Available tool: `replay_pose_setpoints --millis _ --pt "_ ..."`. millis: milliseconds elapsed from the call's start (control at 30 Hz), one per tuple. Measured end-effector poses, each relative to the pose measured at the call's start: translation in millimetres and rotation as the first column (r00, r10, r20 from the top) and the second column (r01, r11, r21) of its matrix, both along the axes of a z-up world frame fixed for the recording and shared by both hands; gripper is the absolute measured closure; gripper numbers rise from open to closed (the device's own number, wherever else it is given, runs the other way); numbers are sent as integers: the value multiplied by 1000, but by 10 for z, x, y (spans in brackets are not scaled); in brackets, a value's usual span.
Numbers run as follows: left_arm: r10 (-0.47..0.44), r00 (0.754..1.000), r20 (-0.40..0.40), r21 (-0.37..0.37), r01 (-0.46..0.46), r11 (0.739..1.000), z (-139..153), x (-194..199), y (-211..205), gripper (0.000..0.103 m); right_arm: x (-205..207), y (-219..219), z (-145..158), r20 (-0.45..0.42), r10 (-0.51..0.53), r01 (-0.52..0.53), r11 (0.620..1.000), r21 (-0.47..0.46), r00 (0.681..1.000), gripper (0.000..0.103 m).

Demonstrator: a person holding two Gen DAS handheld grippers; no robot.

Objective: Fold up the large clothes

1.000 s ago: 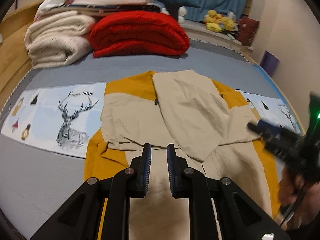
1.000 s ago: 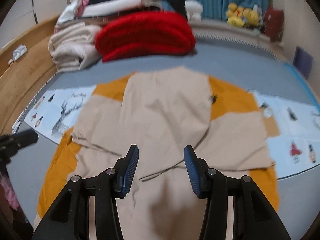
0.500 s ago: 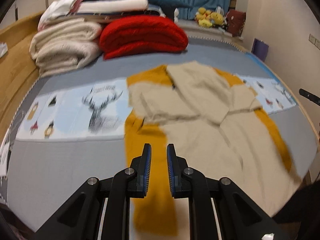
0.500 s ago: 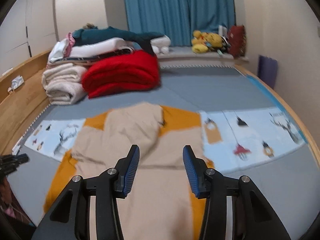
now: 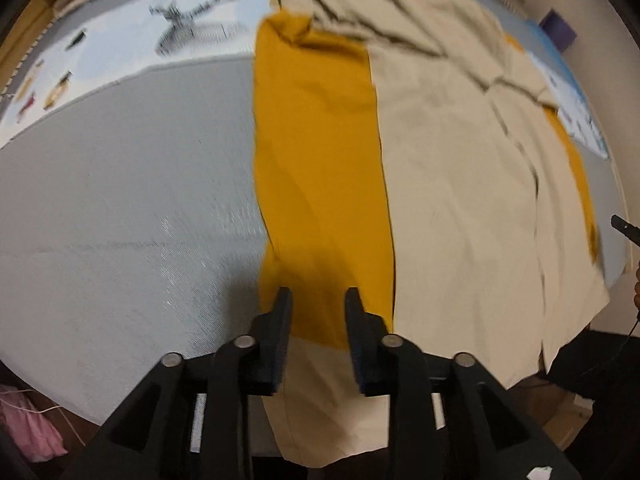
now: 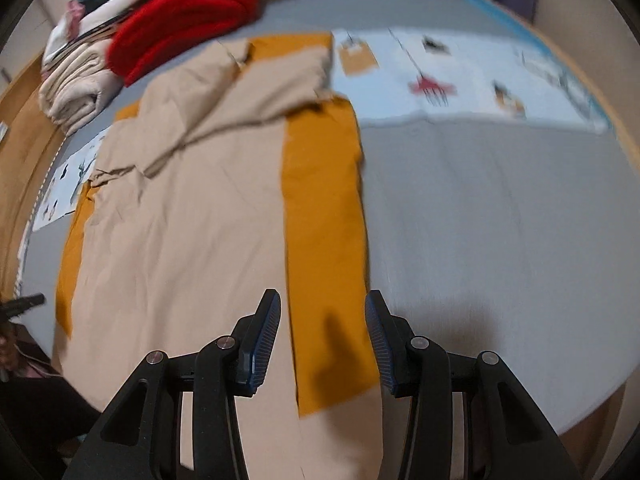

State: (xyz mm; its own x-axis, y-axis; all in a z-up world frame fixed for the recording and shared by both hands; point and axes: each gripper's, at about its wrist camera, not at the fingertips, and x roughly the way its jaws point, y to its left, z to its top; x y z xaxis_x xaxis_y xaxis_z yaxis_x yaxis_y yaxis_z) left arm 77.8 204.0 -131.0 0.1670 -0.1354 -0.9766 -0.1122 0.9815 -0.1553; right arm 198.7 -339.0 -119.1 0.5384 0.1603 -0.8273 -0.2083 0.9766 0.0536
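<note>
A large beige and mustard garment (image 5: 440, 184) lies spread flat on the grey bed, its sleeves folded over the chest at the far end. My left gripper (image 5: 318, 300) points steeply down over the mustard strip (image 5: 320, 152) along the garment's left edge near the hem; its jaws are opening and the cloth lies below them, not pinched. My right gripper (image 6: 322, 304) hovers open over the mustard strip (image 6: 324, 208) on the garment's (image 6: 180, 220) right edge near the hem, nothing gripped. The tip of the other gripper shows at each frame's side edge.
Folded blankets, one red (image 6: 188, 16) and one cream (image 6: 76, 88), are stacked at the head of the bed. A light blue printed band (image 6: 460, 76) crosses the grey bedspread (image 6: 500, 220). The bed's near edge runs just below both grippers. A wooden side rail (image 6: 16, 128) stands left.
Both grippers dropped and tilted down toward the hem end, the left one out to the left mustard edge, the right one to the right edge. The left jaws have spread apart.
</note>
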Motion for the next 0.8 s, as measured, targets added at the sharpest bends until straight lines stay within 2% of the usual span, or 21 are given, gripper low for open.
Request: replay_pose_setpoints --millis 67,133,300,433,567,600,633,667,733,767,800 --pt "-1 999 -33 14 2 1000 -92 2 6 66 6 -97 -141 -55 -10 10 1000 -9 998 58" --pt "18 998 -58 12 -17 1000 -149 6 53 66 26 -169 -323 -117 -36 29 998 -60 992 58" --pt "105 990 -93 -41 -109 993 -277 -13 236 65 90 -320 -635 -228 -42 25 997 -76 973 58" --pt "128 983 -129 -48 -135 990 -395 -9 299 65 132 -319 -710 -241 -33 21 998 -54 970 46" --pt "116 985 -127 -51 -124 991 -422 2 297 65 123 -231 -695 -231 -17 2 998 -67 973 47" --pt "111 986 -124 -51 -118 992 -419 18 287 65 118 -209 -692 -231 -10 -4 998 -63 973 49" --pt "106 987 -124 -49 -113 992 -422 24 290 65 113 -185 -691 -229 1 -15 998 -61 974 56" --pt "98 988 -123 -45 -104 994 -422 18 274 66 104 -155 -689 -227 13 -27 998 -59 974 68" --pt "76 990 -118 -48 -82 995 -420 24 232 68 105 -141 -688 -231 21 -34 998 -50 973 77" --pt "54 992 -116 -52 -60 997 -416 14 198 74 103 -139 -684 -238 31 -39 999 -27 971 86" --pt "37 993 -113 -45 -42 998 -405 25 164 77 102 -148 -670 -242 38 -40 999 -1 969 88"
